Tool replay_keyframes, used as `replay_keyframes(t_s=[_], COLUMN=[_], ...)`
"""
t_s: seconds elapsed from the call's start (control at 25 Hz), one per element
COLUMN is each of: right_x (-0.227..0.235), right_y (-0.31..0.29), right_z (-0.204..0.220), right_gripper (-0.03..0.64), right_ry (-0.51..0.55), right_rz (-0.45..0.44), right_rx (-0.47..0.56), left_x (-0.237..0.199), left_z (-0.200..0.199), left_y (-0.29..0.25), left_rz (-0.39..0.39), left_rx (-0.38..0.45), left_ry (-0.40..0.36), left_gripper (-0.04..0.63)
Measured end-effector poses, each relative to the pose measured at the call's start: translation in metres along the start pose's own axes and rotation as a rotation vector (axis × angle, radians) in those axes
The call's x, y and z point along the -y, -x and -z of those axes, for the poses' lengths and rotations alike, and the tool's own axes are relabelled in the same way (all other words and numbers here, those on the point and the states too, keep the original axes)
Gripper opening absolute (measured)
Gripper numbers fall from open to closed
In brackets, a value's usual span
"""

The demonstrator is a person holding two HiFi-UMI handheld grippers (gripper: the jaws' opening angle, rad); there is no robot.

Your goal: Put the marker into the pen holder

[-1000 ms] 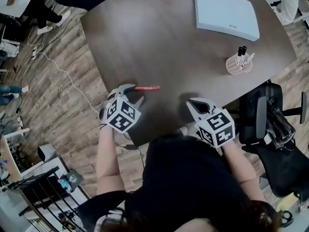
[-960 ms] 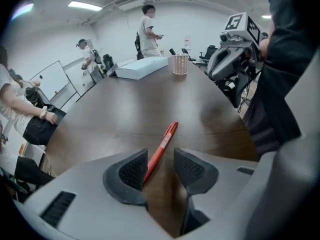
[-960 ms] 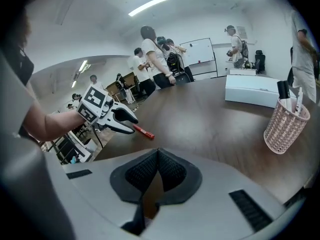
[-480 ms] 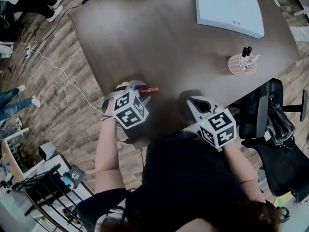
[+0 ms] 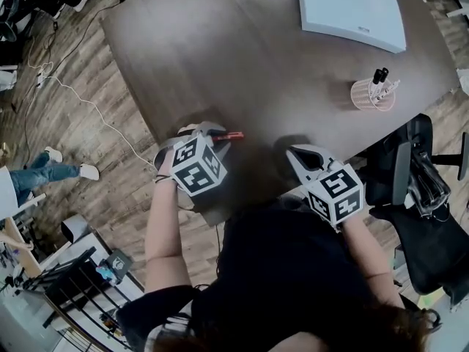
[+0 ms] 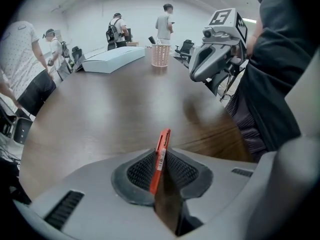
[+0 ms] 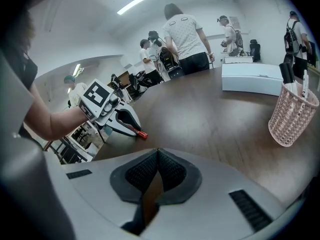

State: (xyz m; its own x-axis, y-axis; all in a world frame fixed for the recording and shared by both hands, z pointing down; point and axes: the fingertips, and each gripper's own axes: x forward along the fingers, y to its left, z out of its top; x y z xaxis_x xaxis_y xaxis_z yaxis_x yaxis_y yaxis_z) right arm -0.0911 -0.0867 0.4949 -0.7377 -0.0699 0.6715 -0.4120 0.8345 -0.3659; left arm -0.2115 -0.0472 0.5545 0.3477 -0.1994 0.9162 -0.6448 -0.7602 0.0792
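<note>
A red marker (image 5: 233, 135) lies on the dark wooden table (image 5: 242, 57) near its front edge. My left gripper (image 5: 217, 133) points steeply down over it. Its jaws have just been closing, and in the left gripper view the pads (image 6: 142, 170) press on the marker (image 6: 161, 151). My right gripper (image 5: 297, 157) hovers to the right near the table edge, its pads (image 7: 172, 171) together with nothing between them. The pink mesh pen holder (image 5: 372, 95) stands far right with black pens in it, also seen in the right gripper view (image 7: 292, 115).
A flat white box (image 5: 350, 9) lies at the table's far side. A black office chair (image 5: 421, 189) stands off the right corner. Several people stand beyond the table (image 7: 186, 34). Cables trail over the wood floor (image 5: 80, 94) at the left.
My left gripper has come down over the marker's left end and its jaws have closed on it. The right gripper has hardly shifted.
</note>
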Motion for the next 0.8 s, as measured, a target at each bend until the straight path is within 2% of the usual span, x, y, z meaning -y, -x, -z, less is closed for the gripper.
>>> replay_keyframes(t_s=[0.2,0.36,0.6,0.8], right_x=[-0.001,-0.001,0.005,0.025], right_y=[-0.004,-0.003,0.006,0.022], right_z=[-0.002,-0.005,-0.002,-0.003], right_gripper=[0.017,0.017,0.017,0.017], right_ry=[0.005,0.013,0.016,0.038], right_rz=[0.009,0.022,0.036,0.029], right_rx=[-0.005,-0.003,0.010,0.030], left_x=[0.001,-0.007,-0.013,-0.014], left_z=[0.001,-0.002,-0.033,-0.073], left_y=[0.000,0.003,0.020,0.031], left_rz=[-0.002,-0.046,-0.121,-0.198], left_rx=[-0.001,0.017,0.149,0.211], left_ry=[-0.035,-0.029,0.046,0.089], left_gripper=[0.075,0.073,0.072,0.072])
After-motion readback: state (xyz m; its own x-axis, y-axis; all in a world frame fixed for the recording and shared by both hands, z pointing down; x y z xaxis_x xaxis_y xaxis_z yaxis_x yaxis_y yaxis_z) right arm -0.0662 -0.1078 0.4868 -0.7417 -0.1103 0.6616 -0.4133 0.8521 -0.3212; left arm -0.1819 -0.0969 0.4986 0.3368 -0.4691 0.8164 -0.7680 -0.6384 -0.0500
